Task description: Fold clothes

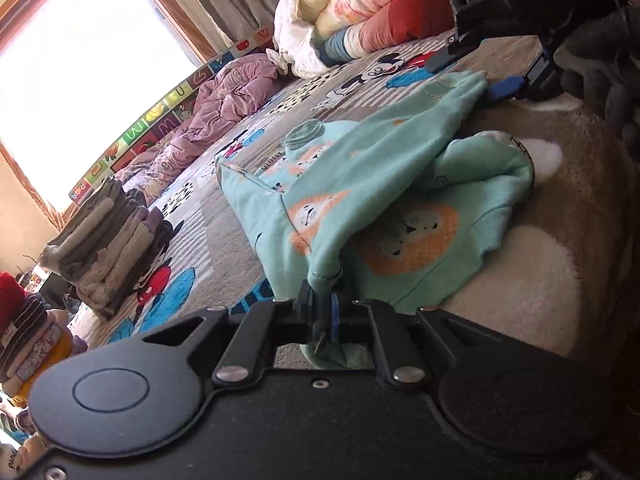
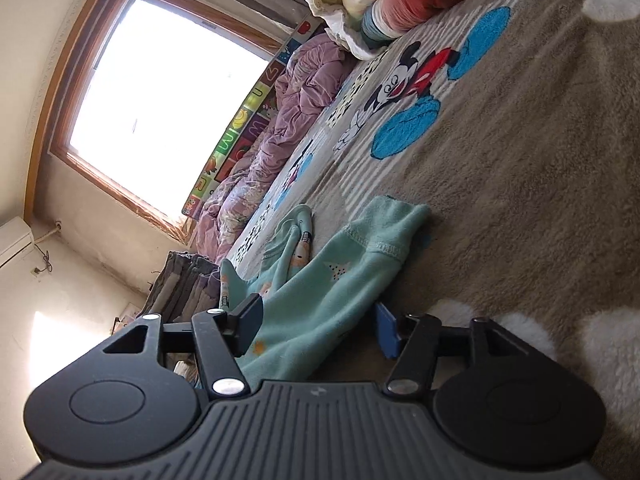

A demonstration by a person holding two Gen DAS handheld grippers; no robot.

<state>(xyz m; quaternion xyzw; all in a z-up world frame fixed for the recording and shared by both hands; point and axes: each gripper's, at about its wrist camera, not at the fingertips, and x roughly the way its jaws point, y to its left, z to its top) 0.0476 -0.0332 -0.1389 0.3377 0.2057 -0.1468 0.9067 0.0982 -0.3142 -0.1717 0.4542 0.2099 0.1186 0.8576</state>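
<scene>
Left wrist view: the left gripper (image 1: 326,312) is clamped tight on a pinched edge of the mint-green fleece child's garment with orange lion prints (image 1: 360,200). The fabric rises as a taut ridge from the jaws toward the far end. The rest of the garment lies partly doubled over on the beige plush blanket with cartoon mouse figures and blue patches (image 1: 540,264). At upper right, the right gripper (image 1: 476,70) sits at the garment's far edge, held by a hand in a dark glove (image 1: 600,68). To the left stands a stack of folded grey and brown clothes (image 1: 108,252). Behind it lie a crumpled mauve quilt (image 1: 224,108) and a heap of bedding in white, cream, pink and red (image 1: 352,8). A bright window with a wooden frame (image 1: 80,60) fills the upper left.

Right wrist view: the right gripper (image 2: 320,328) stands released, jaws apart. The garment (image 2: 320,300) passes between them; the dark left-hand pad lies against the cloth, and the blue right-hand pad (image 2: 386,336) is clear of it. The garment's stitched hem (image 2: 380,248) lies flat on the blanket (image 2: 520,200). Window (image 2: 160,92), quilt (image 2: 280,128) and folded stack (image 2: 184,284) appear beyond.
</scene>
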